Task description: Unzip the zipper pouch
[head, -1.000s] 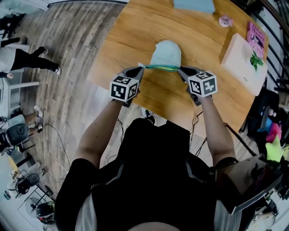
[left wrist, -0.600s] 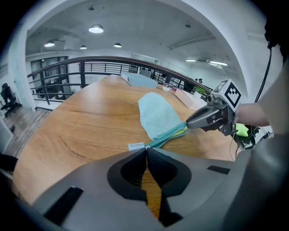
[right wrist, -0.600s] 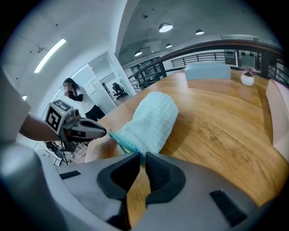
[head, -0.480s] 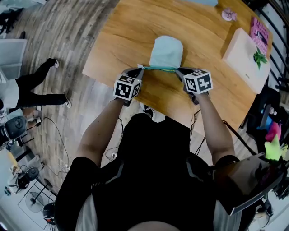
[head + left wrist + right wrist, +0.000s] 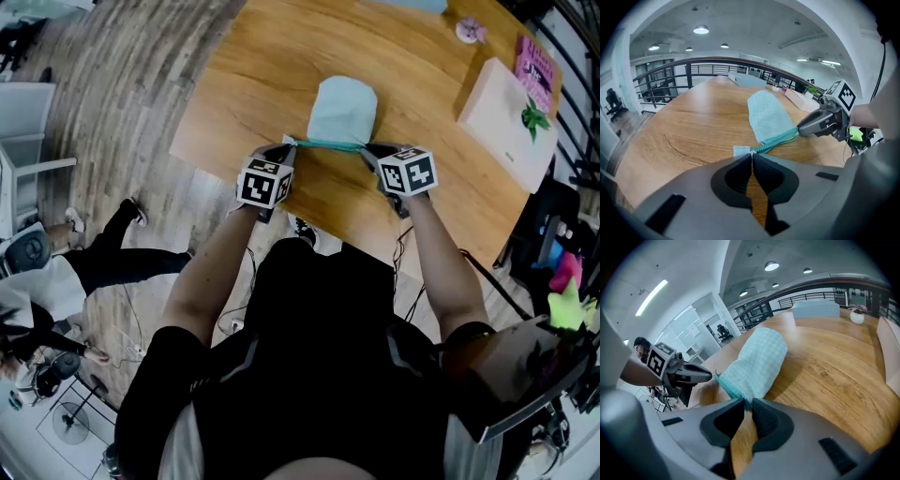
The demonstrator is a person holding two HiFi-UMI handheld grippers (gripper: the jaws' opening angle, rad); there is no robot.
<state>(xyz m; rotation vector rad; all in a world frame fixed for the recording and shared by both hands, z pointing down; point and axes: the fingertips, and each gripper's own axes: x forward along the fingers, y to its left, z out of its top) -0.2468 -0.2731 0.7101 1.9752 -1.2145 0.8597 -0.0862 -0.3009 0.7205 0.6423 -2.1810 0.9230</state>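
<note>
A light teal pouch (image 5: 342, 108) lies on the wooden table (image 5: 272, 66), its zipper (image 5: 328, 143) stretched along the near edge between my two grippers. My left gripper (image 5: 289, 143) is shut on the small white tab (image 5: 740, 150) at the zipper's left end (image 5: 776, 143). My right gripper (image 5: 367, 150) pinches the pouch's right corner (image 5: 740, 392); its jaws are opening slightly, with the teal fabric still between them. From the left gripper view (image 5: 751, 153) the right gripper (image 5: 806, 127) shows at the far end of the zipper. The right gripper view (image 5: 747, 404) shows the left gripper (image 5: 693, 376) likewise.
A white box with a plant print (image 5: 502, 117) and a pink book (image 5: 532, 75) lie at the table's right. A small pot (image 5: 469, 31) stands at the far side. The table's near edge (image 5: 202, 169) runs just below my grippers. A person (image 5: 103, 262) moves on the floor at left.
Both grippers stay on the pouch's ends and stand a little closer together. The person on the floor at left has walked toward the lower left.
</note>
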